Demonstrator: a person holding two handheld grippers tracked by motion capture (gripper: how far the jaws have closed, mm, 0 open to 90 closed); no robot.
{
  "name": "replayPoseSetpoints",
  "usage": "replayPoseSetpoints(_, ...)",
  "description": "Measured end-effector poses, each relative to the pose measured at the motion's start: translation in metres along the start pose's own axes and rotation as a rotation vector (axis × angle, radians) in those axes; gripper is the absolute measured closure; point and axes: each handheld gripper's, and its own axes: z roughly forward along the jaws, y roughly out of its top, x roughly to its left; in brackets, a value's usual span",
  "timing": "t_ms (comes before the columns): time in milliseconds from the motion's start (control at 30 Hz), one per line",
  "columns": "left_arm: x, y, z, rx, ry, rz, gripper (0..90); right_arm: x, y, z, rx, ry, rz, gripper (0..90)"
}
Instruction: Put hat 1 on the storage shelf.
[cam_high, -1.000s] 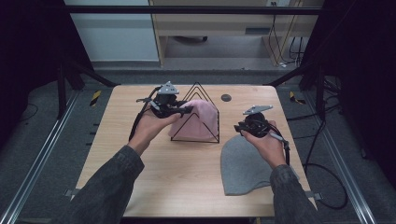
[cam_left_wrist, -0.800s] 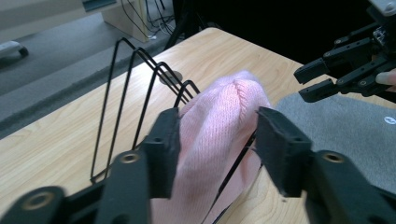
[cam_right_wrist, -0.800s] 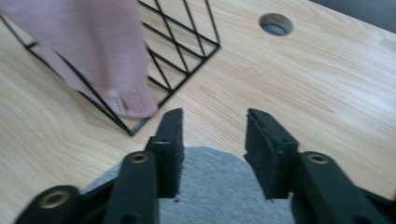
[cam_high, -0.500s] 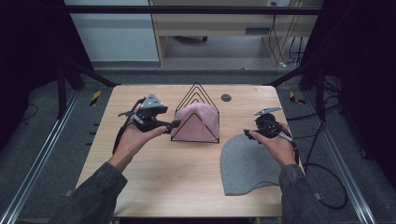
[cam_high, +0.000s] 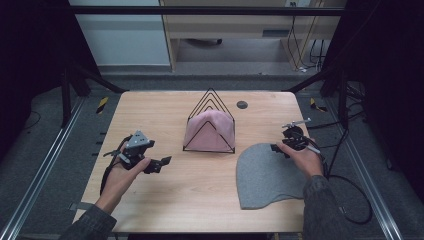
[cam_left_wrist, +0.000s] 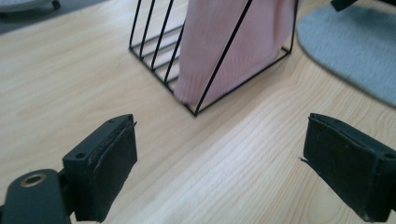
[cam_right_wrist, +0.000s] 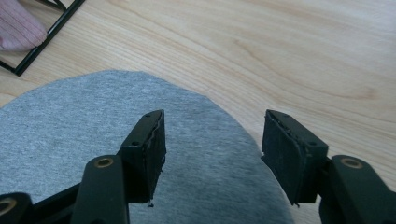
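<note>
A pink knit hat (cam_high: 210, 131) hangs inside a black wire rack (cam_high: 209, 122) at the middle of the wooden table (cam_high: 200, 190). Its cuff (cam_left_wrist: 219, 60) pokes out between the rack's wires. A grey hat (cam_high: 267, 175) lies flat at the right front. My left gripper (cam_high: 161, 165) is open and empty, low over bare wood left of the rack. My right gripper (cam_high: 276, 148) is open just above the grey hat's rounded top edge (cam_right_wrist: 196, 140), with both jaws apart and nothing between them.
A small dark round disc (cam_high: 242, 105) lies near the table's back edge, right of the rack. Cables (cam_high: 350, 195) trail off the table's right side. Metal rails (cam_high: 35, 175) run along the floor on the left.
My left gripper has pulled back from the rack toward the left front of the table. My right gripper has shifted slightly right and now hovers at the grey hat's top edge.
</note>
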Motion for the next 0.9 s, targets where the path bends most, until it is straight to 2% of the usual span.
replayPoseSetpoints(133, 0.006, -0.017, -0.005, 0.007, 0.022, -0.026, 10.3, 0.004, 0.000, 0.009, 0.030, -0.002, -0.015, 43.6)
replayPoseSetpoints(267, 0.009, -0.032, -0.012, 0.050, 0.060, 0.004, 10.3, 0.003, -0.002, 0.011, 0.046, -0.014, -0.026, 46.4)
replayPoseSetpoints(400, 0.010, -0.041, -0.016, 0.064, 0.060, -0.003, 10.3, 0.004, -0.002, 0.011, 0.062, -0.024, -0.043, 50.1)
replayPoseSetpoints(467, 0.012, -0.046, -0.018, 0.074, 0.064, -0.011, 10.5, 0.004, -0.004, 0.011, 0.075, -0.026, -0.060, 55.2)
replayPoseSetpoints(633, 0.014, -0.048, -0.019, 0.067, 0.065, -0.036, 11.0, 0.004, -0.009, 0.009, 0.049, -0.004, -0.062, 71.3)
replayPoseSetpoints(667, 0.015, -0.049, -0.019, 0.067, 0.066, -0.038, 11.0, 0.005, -0.011, 0.008, 0.045, 0.013, -0.056, 78.8)
replayPoseSetpoints(800, 0.016, -0.050, -0.018, 0.071, 0.063, -0.045, 11.0, 0.007, -0.013, 0.008, 0.040, 0.033, -0.051, 84.8)
replayPoseSetpoints(900, 0.017, -0.050, -0.017, 0.075, 0.067, -0.046, 11.0, 0.007, -0.015, 0.005, 0.032, 0.046, -0.057, 85.8)
